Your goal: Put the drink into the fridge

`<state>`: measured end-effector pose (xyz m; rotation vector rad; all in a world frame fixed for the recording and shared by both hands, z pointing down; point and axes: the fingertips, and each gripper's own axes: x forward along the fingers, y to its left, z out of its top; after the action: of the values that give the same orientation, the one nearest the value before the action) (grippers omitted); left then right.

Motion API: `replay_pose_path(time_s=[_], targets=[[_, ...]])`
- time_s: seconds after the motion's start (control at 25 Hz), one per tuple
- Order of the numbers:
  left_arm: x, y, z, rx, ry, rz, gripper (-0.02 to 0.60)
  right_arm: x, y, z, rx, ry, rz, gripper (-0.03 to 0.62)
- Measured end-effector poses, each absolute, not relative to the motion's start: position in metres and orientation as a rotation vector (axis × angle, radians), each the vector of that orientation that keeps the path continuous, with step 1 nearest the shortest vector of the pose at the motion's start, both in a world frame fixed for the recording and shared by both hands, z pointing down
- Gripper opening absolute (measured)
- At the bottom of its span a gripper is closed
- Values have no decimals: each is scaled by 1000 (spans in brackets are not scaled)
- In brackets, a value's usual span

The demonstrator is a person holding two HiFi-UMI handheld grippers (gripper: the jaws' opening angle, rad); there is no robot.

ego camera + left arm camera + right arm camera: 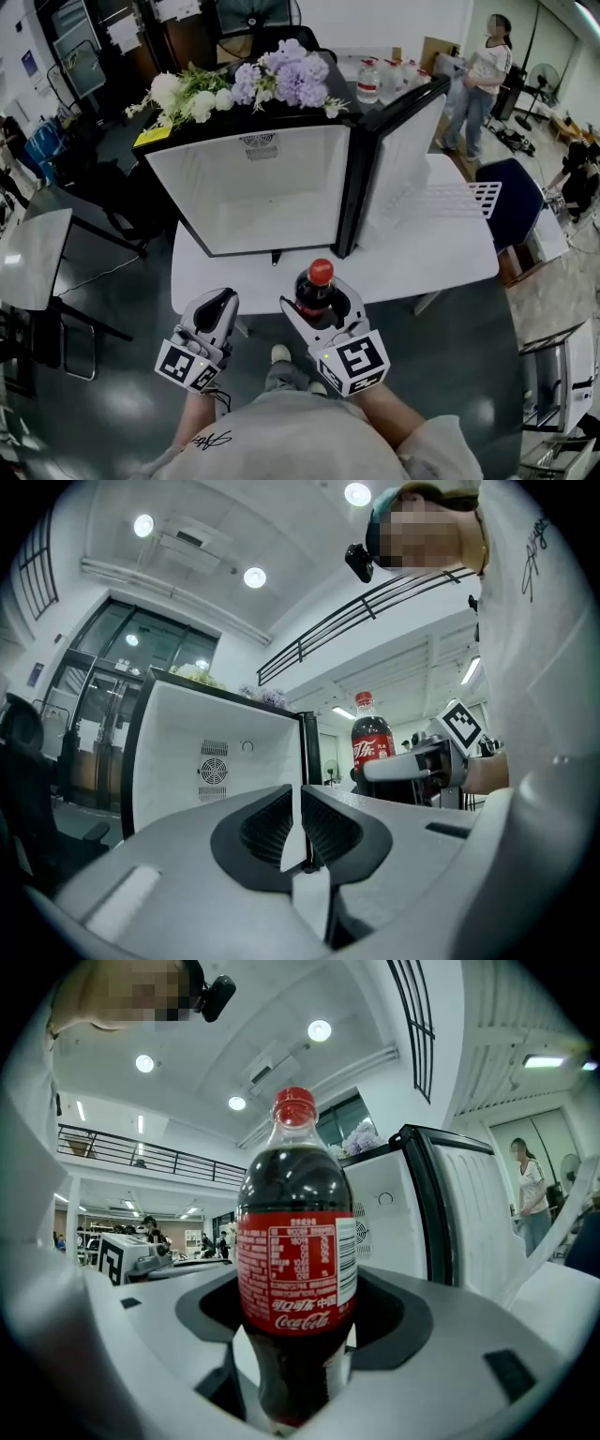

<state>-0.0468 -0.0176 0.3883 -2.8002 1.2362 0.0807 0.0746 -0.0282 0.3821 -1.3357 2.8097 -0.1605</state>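
The cola bottle (317, 289) stands upright in the right gripper (321, 302), red cap up, its long axis vertical. The jaws are clamped on its sides below the label, which the right gripper view shows plainly, with the bottle (295, 1241) filling the gap of the right gripper (298, 1321).

The fridge (248, 187) lies straight ahead of the bottle. It sits on the white table (450, 253) with its mouth facing the person and its door (403, 150) swung wide to the fridge's right side. The bottle is held just in front of the fridge, off the table's near edge and closer to the hinge side of the opening than to its middle. As I judge it, the coming move is a push forward with a slight drift toward the middle of the white cavity. The bottle should stay upright so its cap clears the fridge's top edge, and the hinge post is the thing to steer away from.

The left gripper (214, 305) hangs in front of the fridge's left half, level with the right one. Its jaws are drawn together with only a thin slit between them and nothing in it, as the left gripper (300, 822) shows in its own view. The right hand is nearer the work — it already carries the load. Flowers (253, 84) lie along the fridge's top, out of the path.
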Motion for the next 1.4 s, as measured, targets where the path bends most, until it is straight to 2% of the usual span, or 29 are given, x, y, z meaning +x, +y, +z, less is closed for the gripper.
replay_pose_path(time_s=[1.4], targets=[[-74, -150, 393, -2850, 1110, 62, 31, 19, -146, 397, -1354, 2809, -185, 307]])
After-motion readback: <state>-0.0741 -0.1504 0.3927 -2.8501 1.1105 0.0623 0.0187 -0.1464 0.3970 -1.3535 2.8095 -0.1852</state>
